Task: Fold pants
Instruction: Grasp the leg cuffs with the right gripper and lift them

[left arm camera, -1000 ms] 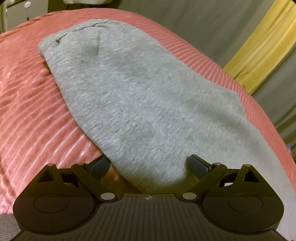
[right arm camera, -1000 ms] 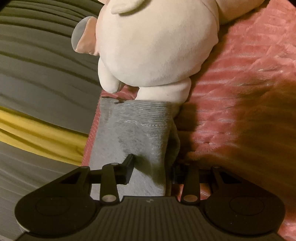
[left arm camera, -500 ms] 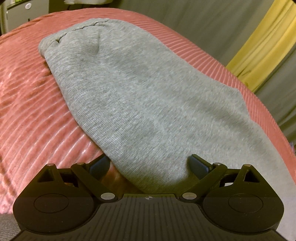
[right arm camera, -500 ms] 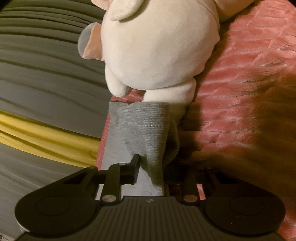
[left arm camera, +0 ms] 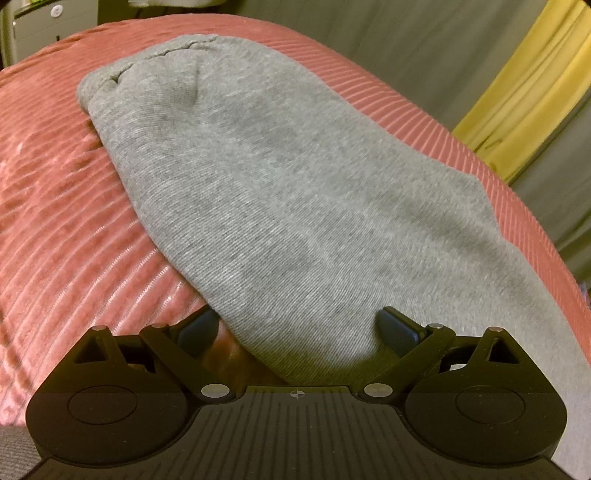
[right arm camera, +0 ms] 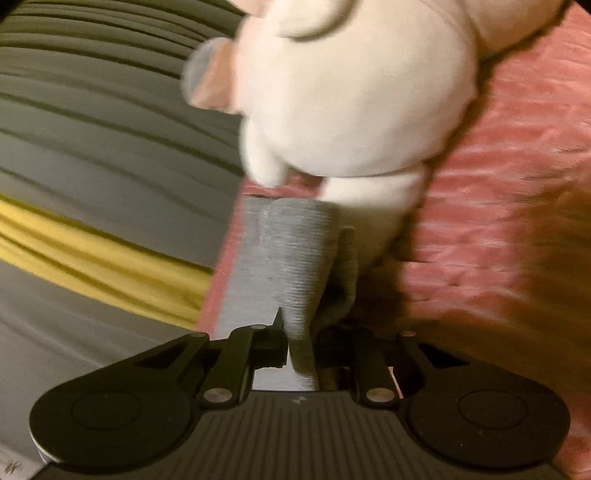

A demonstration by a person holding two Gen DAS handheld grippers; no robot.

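Grey knit pants (left arm camera: 280,192) lie along a pink ribbed bedspread (left arm camera: 55,221). My left gripper (left arm camera: 299,325) is open, its jaws wide apart, with the near end of the pants lying between them. In the right wrist view my right gripper (right arm camera: 301,332) is shut on a bunched ribbed end of the pants (right arm camera: 299,251), pinching the fabric into a raised fold. The right wrist view is motion-blurred.
A cream plush toy (right arm camera: 354,92) lies on the bedspread just beyond the held end, touching it. The bed edge runs close by, with grey and yellow curtain (right arm camera: 92,251) beyond; the curtain also shows in the left wrist view (left arm camera: 517,99). A white appliance (left arm camera: 51,22) stands far left.
My right gripper's jaws have closed onto the ribbed end of the pants, gathering it into a narrow fold, and the view has shifted. The left gripper has barely moved.
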